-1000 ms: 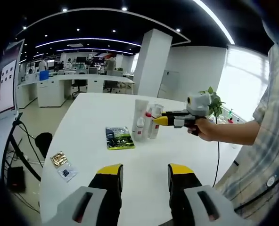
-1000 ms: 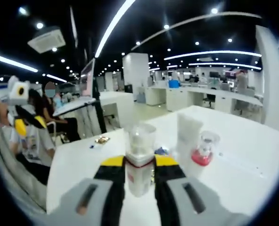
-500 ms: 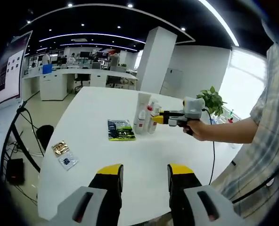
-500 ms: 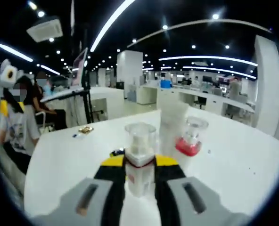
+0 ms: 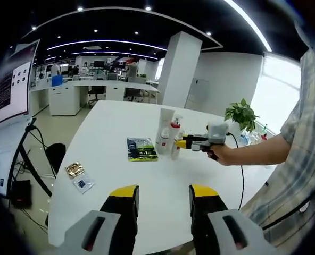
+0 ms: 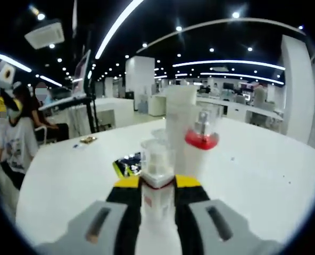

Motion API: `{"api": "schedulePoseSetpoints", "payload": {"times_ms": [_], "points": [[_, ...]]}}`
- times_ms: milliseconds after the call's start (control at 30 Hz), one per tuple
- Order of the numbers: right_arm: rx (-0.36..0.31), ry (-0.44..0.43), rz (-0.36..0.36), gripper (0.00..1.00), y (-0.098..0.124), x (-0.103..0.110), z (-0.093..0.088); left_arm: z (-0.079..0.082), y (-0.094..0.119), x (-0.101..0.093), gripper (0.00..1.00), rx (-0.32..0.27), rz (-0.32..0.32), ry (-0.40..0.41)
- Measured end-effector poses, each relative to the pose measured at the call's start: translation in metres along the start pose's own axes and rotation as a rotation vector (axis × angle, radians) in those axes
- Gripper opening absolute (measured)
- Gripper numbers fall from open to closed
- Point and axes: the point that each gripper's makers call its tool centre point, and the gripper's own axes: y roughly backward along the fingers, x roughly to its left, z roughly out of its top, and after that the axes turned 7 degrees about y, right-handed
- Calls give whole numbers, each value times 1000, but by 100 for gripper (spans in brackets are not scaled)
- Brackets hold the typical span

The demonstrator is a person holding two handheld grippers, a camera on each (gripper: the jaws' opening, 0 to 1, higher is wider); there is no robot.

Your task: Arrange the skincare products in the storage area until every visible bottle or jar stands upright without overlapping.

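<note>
where fingers [image 6: 129, 187] clamp bottle [image 6: 157, 183], its base hidden; label blurred.

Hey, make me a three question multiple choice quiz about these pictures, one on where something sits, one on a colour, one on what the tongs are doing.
1. Where does the green sachet lie on the white table?
A. Beside the bottles
B. On top of a bottle
C. In the left tongs

2. What colour is the collar on the pump bottle?
A. Blue
B. Red
C. Green

3. What state are the right tongs in?
A. Open and empty
B. Shut on a sachet
C. Shut on the clear-capped bottle

Answers: 1 A, it lies flat next to the standing bottles. 2 B, a red ring shows under its clear cap. 3 C, the yellow tips clamp the bottle's sides.
</note>
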Motion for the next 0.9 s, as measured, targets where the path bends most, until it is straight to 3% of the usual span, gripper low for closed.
{"api": "schedulePoseSetpoints", "payload": {"times_ms": [467, 900], "points": [[-43, 18, -6, 21, -2, -3, -6, 0, -3, -1, 39, -5, 13, 9], [1, -25, -13, 23, -5, -6, -11, 3, -12, -6, 39, -11, -5, 21]]}}
